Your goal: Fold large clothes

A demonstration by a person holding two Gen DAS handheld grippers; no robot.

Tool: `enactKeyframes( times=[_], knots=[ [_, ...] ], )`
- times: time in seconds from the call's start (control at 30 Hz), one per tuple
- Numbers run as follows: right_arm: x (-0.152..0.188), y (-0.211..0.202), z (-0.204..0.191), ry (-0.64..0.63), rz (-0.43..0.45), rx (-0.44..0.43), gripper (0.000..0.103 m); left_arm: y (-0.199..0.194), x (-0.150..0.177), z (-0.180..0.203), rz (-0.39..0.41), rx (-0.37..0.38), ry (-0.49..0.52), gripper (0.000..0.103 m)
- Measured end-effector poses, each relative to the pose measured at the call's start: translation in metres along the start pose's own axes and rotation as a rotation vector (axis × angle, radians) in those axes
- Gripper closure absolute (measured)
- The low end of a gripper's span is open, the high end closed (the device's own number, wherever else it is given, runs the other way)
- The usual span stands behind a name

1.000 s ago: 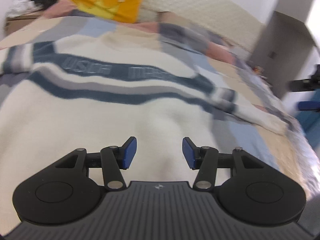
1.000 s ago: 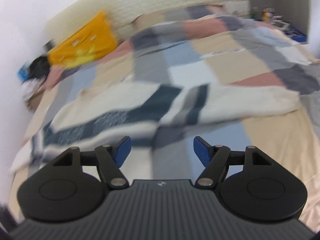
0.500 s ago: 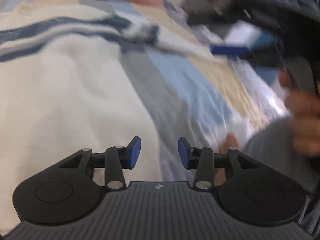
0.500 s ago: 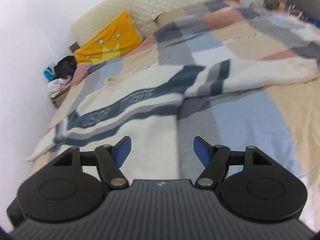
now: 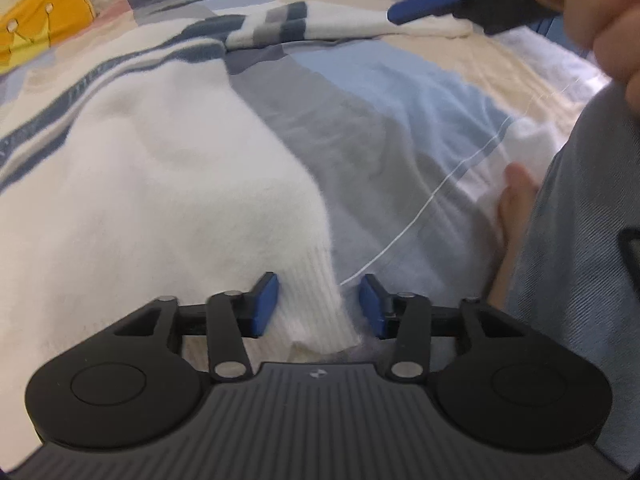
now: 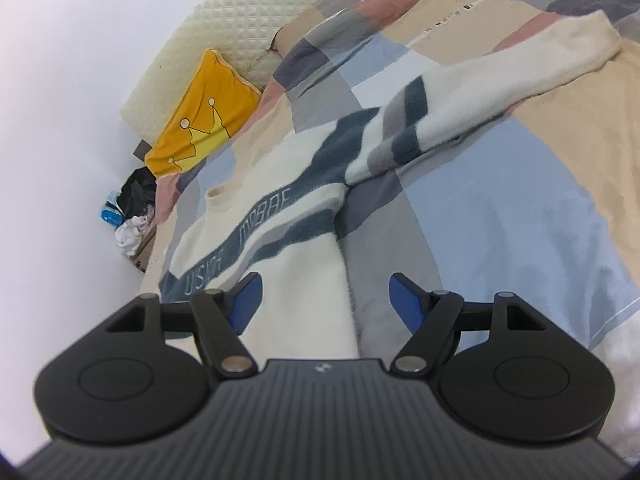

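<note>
A cream sweater point(image 6: 280, 208) with dark blue and grey stripes lies flat on the bed, one sleeve point(image 6: 500, 80) stretched out to the right. My left gripper point(image 5: 318, 306) is down at the sweater's ribbed hem corner point(image 5: 316, 312). Its jaws are closing, the hem lies between them, and a gap still shows at the right pad. My right gripper point(image 6: 326, 300) hovers open over the sweater's side edge with nothing gripped. One of its blue fingers point(image 5: 424, 4) shows at the top right of the left wrist view.
A patchwork duvet point(image 6: 500, 220) covers the bed. A yellow crown cushion point(image 6: 200, 120) leans on the cream quilted headboard point(image 6: 260, 12). Clutter point(image 6: 132, 208) sits beside the bed at the white wall. The person's hand point(image 5: 600, 20) and grey clothing point(image 5: 580, 240) fill the right.
My left gripper swung from the sweater's chest down to its hem corner, and its jaws narrowed. My right gripper sank toward the sweater and rolled, tilting its view.
</note>
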State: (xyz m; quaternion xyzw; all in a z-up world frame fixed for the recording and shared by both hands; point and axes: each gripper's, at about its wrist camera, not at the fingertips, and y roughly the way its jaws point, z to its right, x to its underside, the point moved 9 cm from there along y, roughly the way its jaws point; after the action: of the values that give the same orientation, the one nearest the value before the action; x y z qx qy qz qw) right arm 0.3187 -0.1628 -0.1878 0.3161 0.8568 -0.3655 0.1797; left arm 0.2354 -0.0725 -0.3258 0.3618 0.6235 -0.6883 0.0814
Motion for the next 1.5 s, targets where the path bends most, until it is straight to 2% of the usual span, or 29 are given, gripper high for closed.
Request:
enactKeyframes(
  times=[0.03,0.1,0.17,0.23,0.37,0.47,0.63,0.73,0.8,0.83,0.97,1.0,1.1,1.2,1.33,1.4,1.5],
  knots=[
    [0.0,-0.001,0.001,0.004,-0.001,-0.005,0.03,0.0,0.0,-0.001,0.003,-0.008,-0.001,0.063],
    [0.0,-0.002,0.002,0.011,0.0,-0.008,0.03,-0.003,-0.002,-0.003,0.02,-0.002,-0.028,0.088],
    [-0.001,-0.005,0.004,0.019,0.013,-0.01,0.03,-0.007,-0.004,-0.005,0.041,0.022,-0.062,0.094],
    [-0.003,-0.008,0.005,0.029,0.026,-0.016,0.03,-0.013,-0.008,-0.004,0.068,0.05,-0.085,0.095],
    [-0.007,-0.013,0.008,0.038,0.054,-0.012,0.03,-0.027,-0.023,0.002,0.108,0.164,-0.155,0.095],
    [-0.01,-0.014,0.009,0.04,0.067,-0.003,0.03,-0.022,-0.028,0.009,0.083,0.232,-0.189,0.095],
    [-0.011,-0.009,0.011,0.046,0.07,0.026,0.03,-0.004,-0.019,0.008,0.03,0.256,-0.248,0.095],
    [-0.011,-0.008,0.011,0.038,0.074,0.043,0.03,-0.01,-0.021,0.009,0.036,0.25,-0.237,0.09],
    [-0.011,-0.008,0.011,0.029,0.079,0.058,0.03,-0.016,-0.024,0.009,0.05,0.27,-0.243,0.078],
    [-0.011,-0.008,0.011,0.025,0.081,0.066,0.03,-0.019,-0.026,0.007,0.056,0.276,-0.25,0.075],
    [-0.012,-0.008,0.011,0.004,0.097,0.097,0.03,-0.036,-0.036,-0.005,0.112,0.248,-0.255,0.055],
    [-0.012,-0.009,0.011,0.002,0.102,0.104,0.03,-0.041,-0.039,-0.009,0.131,0.244,-0.266,0.053],
    [-0.014,-0.011,0.011,0.001,0.124,0.116,0.03,-0.055,-0.045,-0.024,0.171,0.234,-0.298,0.048],
    [-0.017,-0.015,0.012,0.003,0.158,0.133,0.03,-0.068,-0.05,-0.043,0.219,0.178,-0.314,0.043],
    [-0.028,-0.022,0.015,0.0,0.229,0.178,0.03,-0.083,-0.054,-0.073,0.262,0.141,-0.376,0.041],
    [-0.036,-0.021,0.02,-0.002,0.26,0.222,0.03,-0.088,-0.055,-0.09,0.278,0.095,-0.396,0.041],
    [-0.05,-0.014,0.036,0.049,0.268,0.276,0.03,-0.097,-0.054,-0.115,0.299,-0.026,-0.389,0.041]
  ],
)
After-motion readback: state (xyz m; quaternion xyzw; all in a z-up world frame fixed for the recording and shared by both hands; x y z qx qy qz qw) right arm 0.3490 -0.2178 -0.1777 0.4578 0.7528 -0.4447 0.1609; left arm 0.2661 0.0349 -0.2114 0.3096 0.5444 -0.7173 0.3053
